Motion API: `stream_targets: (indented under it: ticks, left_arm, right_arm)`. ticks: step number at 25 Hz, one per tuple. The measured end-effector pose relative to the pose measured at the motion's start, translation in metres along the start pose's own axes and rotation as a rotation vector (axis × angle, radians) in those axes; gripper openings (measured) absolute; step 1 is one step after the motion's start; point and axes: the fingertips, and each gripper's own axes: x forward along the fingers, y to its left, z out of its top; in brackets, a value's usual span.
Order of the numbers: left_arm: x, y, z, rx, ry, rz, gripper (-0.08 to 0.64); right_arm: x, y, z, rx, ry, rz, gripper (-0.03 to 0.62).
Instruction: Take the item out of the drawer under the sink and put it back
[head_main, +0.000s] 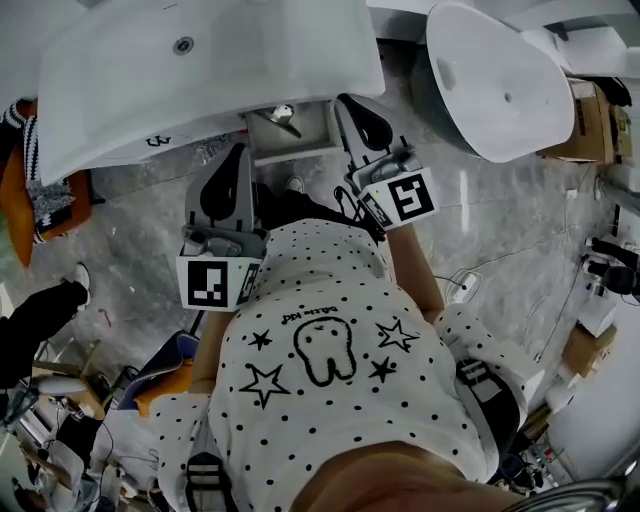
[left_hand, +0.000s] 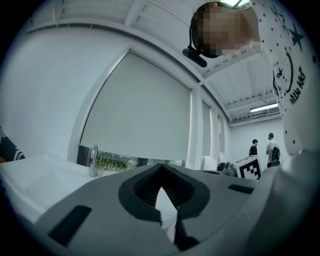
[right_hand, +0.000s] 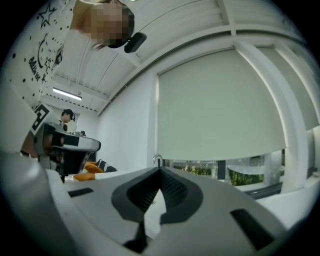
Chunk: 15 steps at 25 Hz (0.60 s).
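Nearest the lens, filling the near half of the head view: spotted shirt (head_main: 330, 400) of the person holding both tools. Beyond it, at far left, broad white sink (head_main: 200, 90); at far right, second white basin (head_main: 500, 80), both over grey marbled floor (head_main: 130, 225). Under the sink's near edge, drawer (head_main: 300, 152) standing open, pale inside. Close to it, left gripper (head_main: 239, 152) and right gripper (head_main: 346, 102), the left tips just off the drawer's near left corner, the right tips at its right side. Both closed on nothing, plain in each gripper view: ribbed pads meeting at the tip, only a sliver of pale background showing between them. Inside the drawer, not yet lifted out: item (head_main: 283, 114), small, with a bright metallic glint, its kind too small to tell. Judged light and stiff, probably smooth and somewhat slippery given the shine; fragility hard to say. Best taken from above across its narrow middle, jaws opened first, pads set square on opposite sides, with a firm pinch rather than a hard squeeze. Worth minding the drawer walls close around it: little room for widely spread jaws, and an easy place to knock a light thing askew.
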Motion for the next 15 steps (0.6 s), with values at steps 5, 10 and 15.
stream_targets:
  ticks: [5,10,15]
  left_arm:
    - [0.0,0.003,0.007,0.009,-0.018,0.002,-0.005]
    - [0.0,0.005,0.009,0.018,-0.025,-0.016,-0.005]
    - [0.001,-0.001,0.009,0.018,-0.025,-0.045,-0.005]
  right_arm:
    - [-0.019,0.007,0.015,0.006,0.001,-0.024,0.012]
    - [-0.038,0.021,0.018,0.01,0.005,-0.034,0.012]
    - [-0.055,0.029,0.016,0.019,0.02,-0.048,0.012]
